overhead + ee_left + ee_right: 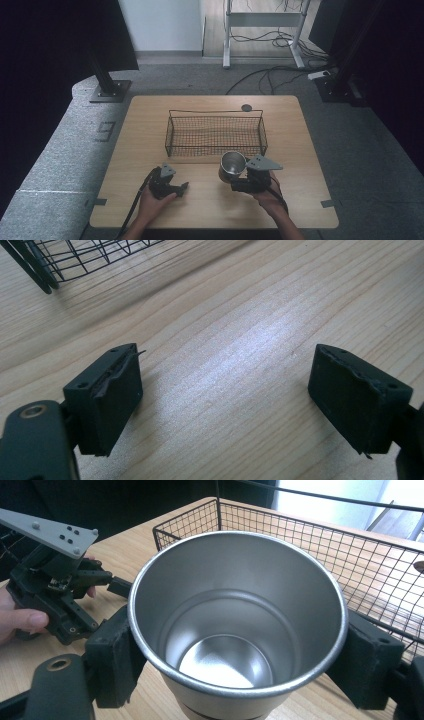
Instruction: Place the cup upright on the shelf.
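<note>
On tabletop, near edge: both grippers, each held in a hand
Writing: no brand, label or text readable on any item
Right gripper [239,176]: jaws clamped on steel cup [232,165], pads against opposite sides just under rim; cup upright, empty, just in front of wire basket [216,133]
Right hand [267,195]: grips from behind, forearm entering from bottom
Left gripper [183,186]: jaws wide apart, empty, low over bare wood tabletop [300,150]
Left hand [152,202]: wrapped around body, well left of cup
</note>
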The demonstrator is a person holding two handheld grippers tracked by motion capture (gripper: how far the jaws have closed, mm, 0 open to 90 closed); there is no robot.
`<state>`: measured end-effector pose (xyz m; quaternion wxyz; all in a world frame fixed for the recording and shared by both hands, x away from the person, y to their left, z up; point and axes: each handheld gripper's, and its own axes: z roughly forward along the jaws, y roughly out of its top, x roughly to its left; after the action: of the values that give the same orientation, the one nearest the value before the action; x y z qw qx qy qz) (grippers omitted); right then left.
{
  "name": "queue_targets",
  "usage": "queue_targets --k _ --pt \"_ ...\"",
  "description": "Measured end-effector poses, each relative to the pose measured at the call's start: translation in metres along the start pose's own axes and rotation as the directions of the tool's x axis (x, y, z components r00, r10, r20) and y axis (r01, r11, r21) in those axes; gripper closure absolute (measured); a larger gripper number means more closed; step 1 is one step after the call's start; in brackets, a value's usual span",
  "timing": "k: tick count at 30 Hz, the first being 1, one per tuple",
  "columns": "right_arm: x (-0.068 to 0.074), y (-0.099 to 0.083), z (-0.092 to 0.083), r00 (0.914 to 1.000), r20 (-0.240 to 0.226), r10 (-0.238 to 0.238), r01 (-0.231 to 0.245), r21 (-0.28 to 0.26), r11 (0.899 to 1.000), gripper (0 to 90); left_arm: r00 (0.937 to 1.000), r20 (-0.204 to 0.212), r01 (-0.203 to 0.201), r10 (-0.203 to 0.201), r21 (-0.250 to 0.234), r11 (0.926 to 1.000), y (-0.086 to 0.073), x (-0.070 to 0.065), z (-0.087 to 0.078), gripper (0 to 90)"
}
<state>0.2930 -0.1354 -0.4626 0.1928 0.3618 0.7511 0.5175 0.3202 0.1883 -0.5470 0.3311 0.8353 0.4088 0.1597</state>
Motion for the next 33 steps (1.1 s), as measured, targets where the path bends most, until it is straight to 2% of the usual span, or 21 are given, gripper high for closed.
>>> queue_targets --k 33 --pt "-0.013 0.027 0.001 0.9998 0.011 0.016 -0.016 -0.039 0.999 18.4 1.0 -0.001 0.001 -0.001 -0.002 1.0 0.0 0.0 0.0 14.2"
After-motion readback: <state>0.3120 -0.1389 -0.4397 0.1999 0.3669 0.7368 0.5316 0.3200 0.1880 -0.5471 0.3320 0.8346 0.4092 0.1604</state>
